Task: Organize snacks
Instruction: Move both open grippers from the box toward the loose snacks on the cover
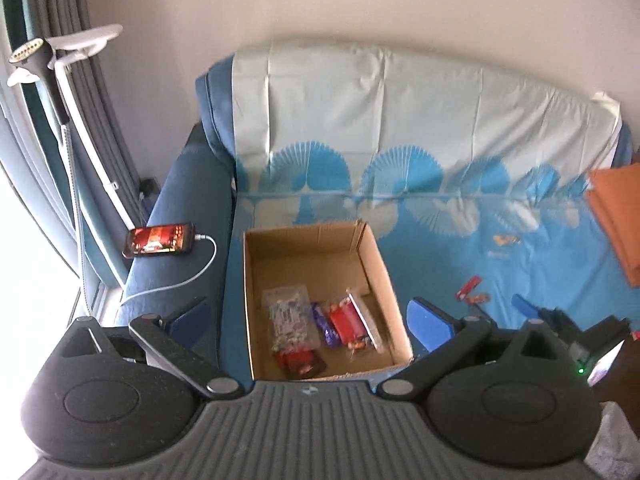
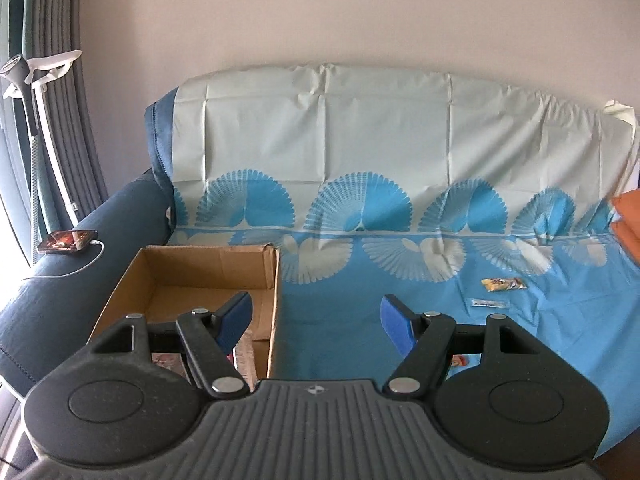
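The left gripper (image 1: 308,320) has its jaws wide apart and holds nothing; the right gripper (image 2: 316,320) the same. Below the left one, the cardboard box (image 1: 376,280) contains a clear candy bag (image 1: 290,320), a purple bar (image 1: 326,326) and a red packet (image 1: 348,318). Farther on the sofa cover (image 2: 360,300) lies a yellow snack (image 2: 502,284). A phone (image 1: 160,240) rests on the armrest.

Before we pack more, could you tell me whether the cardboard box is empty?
Not empty. The open cardboard box already holds several snack packets lying on its floor.
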Action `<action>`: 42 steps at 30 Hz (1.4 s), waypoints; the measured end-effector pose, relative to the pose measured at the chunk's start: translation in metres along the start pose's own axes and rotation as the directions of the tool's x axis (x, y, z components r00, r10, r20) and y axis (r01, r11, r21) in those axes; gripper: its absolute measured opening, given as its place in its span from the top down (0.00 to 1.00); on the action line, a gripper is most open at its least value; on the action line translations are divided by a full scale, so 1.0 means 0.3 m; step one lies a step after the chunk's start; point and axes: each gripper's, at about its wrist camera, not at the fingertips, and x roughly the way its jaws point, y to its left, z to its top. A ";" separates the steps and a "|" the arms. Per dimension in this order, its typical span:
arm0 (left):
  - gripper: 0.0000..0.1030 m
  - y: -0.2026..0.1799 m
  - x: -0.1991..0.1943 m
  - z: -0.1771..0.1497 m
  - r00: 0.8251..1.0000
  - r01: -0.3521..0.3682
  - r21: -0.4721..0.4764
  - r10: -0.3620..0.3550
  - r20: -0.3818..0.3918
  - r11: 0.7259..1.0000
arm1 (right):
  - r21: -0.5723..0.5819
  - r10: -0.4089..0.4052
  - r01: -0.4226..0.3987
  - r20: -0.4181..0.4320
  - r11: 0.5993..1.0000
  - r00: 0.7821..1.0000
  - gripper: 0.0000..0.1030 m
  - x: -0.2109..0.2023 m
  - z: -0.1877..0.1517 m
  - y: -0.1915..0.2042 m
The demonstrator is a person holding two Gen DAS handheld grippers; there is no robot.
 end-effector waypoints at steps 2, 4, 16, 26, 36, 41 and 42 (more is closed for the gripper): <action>0.00 0.004 -0.026 0.007 1.000 -0.006 -0.005 0.006 0.019 1.000 | 0.000 -0.010 0.010 0.010 1.000 1.000 0.29 -0.008 0.005 -0.005; 0.00 0.009 -0.048 0.011 0.999 -0.008 -0.014 0.008 0.035 1.000 | -0.006 -0.016 0.016 0.021 1.000 1.000 0.29 -0.017 0.010 -0.009; 0.00 0.030 -0.129 0.009 0.988 0.013 -0.022 -0.010 0.154 1.000 | -0.049 -0.040 0.043 0.054 0.998 0.998 0.25 -0.028 0.033 0.005; 0.00 0.069 -0.112 0.016 0.993 0.030 -0.059 -0.023 0.116 0.998 | -0.062 -0.036 0.040 0.064 0.997 0.997 0.25 -0.031 0.032 0.013; 0.00 0.020 -0.105 0.013 0.986 0.007 -0.020 -0.004 0.170 1.000 | -0.060 -0.046 0.049 0.052 0.997 0.998 0.24 -0.011 0.032 0.001; 0.00 -0.006 -0.026 0.001 0.991 -0.023 0.029 0.019 0.135 0.999 | -0.026 -0.065 0.066 0.040 0.997 0.997 0.24 0.008 0.011 -0.034; 0.00 -0.009 -0.002 -0.001 0.993 -0.026 0.030 0.022 0.120 0.999 | -0.010 -0.069 0.070 0.040 0.998 0.997 0.24 0.009 0.005 -0.047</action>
